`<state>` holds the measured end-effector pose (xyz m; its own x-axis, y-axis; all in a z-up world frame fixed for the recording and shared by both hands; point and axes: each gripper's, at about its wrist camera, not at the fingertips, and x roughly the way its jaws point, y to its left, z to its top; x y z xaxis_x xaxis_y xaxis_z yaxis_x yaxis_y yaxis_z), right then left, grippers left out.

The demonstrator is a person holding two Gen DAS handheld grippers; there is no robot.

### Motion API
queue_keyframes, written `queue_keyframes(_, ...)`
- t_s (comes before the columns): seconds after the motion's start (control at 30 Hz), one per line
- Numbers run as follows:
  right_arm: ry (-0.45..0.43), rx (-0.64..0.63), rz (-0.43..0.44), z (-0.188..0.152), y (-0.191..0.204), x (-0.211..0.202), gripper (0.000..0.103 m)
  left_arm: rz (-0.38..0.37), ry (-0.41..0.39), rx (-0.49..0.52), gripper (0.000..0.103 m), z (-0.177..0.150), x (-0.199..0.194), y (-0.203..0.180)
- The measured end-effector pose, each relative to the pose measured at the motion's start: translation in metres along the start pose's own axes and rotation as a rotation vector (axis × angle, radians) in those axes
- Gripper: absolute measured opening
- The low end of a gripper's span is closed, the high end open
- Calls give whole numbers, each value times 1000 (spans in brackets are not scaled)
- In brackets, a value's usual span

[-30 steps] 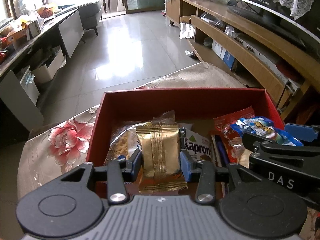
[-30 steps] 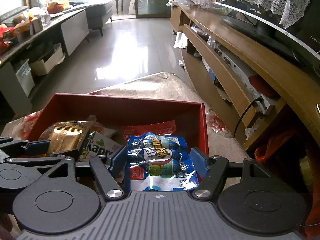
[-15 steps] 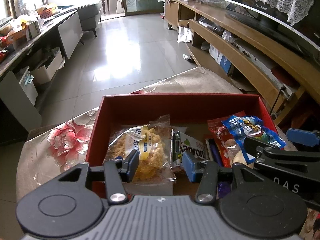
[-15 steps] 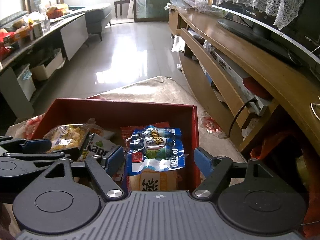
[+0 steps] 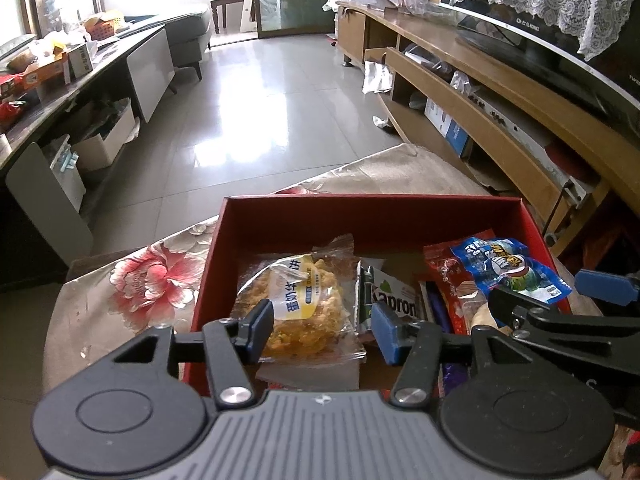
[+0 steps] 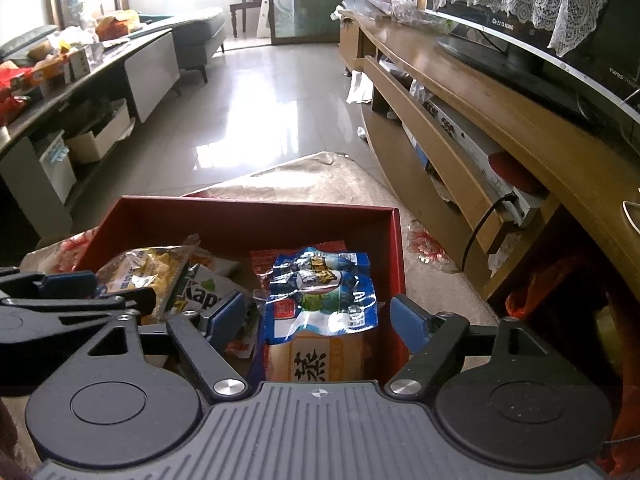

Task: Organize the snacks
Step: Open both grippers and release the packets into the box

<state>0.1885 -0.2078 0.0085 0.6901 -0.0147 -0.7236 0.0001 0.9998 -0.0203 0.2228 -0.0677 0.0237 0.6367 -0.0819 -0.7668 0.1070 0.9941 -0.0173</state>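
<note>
Two grippers, left (image 5: 322, 330) and right (image 6: 318, 320), hover with jaws opening and empty over our red box (image 5: 372, 208), the yellow pastry packet (image 5: 300, 304) lying directly below the left and the blue packet (image 6: 324, 292) below the right.

Bare strip behind the snack packets (image 5: 304, 300) along the red box's far wall (image 5: 372, 216).
</note>
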Motion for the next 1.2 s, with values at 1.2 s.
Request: queue_keyframes(1.2,14,41,-5,-9,-6,-7,89,13,10,-95,79,-11,-6,16)
